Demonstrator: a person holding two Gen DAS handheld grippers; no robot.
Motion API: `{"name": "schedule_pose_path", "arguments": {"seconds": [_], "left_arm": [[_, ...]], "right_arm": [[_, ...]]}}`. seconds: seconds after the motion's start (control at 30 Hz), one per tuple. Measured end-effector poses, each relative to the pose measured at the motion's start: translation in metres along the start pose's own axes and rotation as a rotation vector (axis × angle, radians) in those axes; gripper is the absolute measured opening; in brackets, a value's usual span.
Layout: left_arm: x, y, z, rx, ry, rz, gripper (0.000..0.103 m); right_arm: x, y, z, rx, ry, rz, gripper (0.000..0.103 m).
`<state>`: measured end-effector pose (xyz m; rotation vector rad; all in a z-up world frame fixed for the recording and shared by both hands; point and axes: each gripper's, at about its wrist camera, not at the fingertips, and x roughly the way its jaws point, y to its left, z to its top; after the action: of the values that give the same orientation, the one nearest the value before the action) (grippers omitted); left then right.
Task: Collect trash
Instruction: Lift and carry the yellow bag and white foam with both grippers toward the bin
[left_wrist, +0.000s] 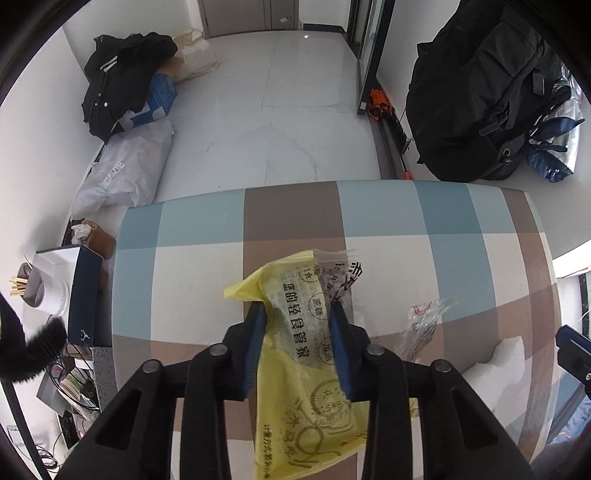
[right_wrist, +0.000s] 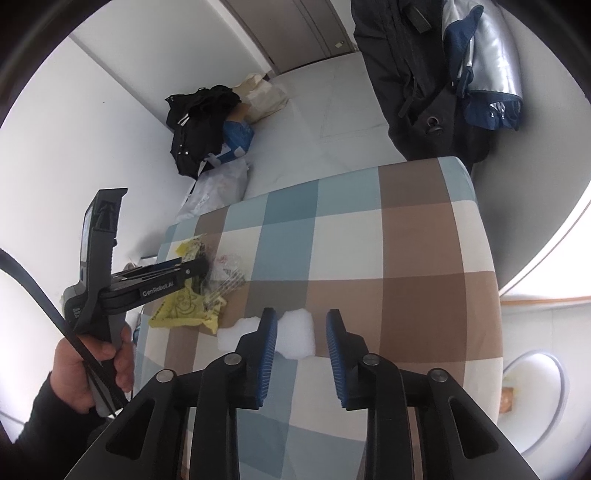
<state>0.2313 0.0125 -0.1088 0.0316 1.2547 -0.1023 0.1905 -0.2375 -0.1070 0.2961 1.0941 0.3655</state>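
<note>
Since the yellow wrapper (left_wrist: 295, 354) is thin crinkly film, it can be judged light, floppy and a bit slippery, so it's best pinched mid-body, which is where the left gripper (left_wrist: 297, 350) is clamped on it, over the checked tablecloth (left_wrist: 406, 258). At about 3 o'clock from it, a clear crumpled wrapper (left_wrist: 421, 325) is left lying flat. Further right, a white foam piece (right_wrist: 297, 334) is seen, soft, squashy and rough-edged; it lies at 12 o'clock of the right gripper (right_wrist: 301, 332), whose jaws are parted, nothing gripped.
</note>
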Motion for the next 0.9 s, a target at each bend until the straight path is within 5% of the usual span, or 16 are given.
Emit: {"name": "schedule_pose_path", "arguments": {"seconds": [0.13,0.37,0.53,0.9], "left_arm": [[-0.002,0.014,-0.002,-0.052,0.029,-0.083,0.02],[-0.01,0.027,-0.006,-0.091,0.033,-0.159,0.015],[-0.021,0.036,-0.007,-0.111,0.01,-0.196,0.015],[-0.043,0.067,-0.01,-0.177,-0.056,-0.258,0.015]], "right_arm": [[0.005,0.004,0.001,-0.008,0.01,-0.003,0.034],[0.014,0.027,-0.001,-0.126,0.011,-0.038,0.059],[0.032,0.045,-0.009,-0.221,0.053,-0.06,0.067],[0.076,0.108,-0.04,-0.703,0.112,-0.271,0.072]]}}
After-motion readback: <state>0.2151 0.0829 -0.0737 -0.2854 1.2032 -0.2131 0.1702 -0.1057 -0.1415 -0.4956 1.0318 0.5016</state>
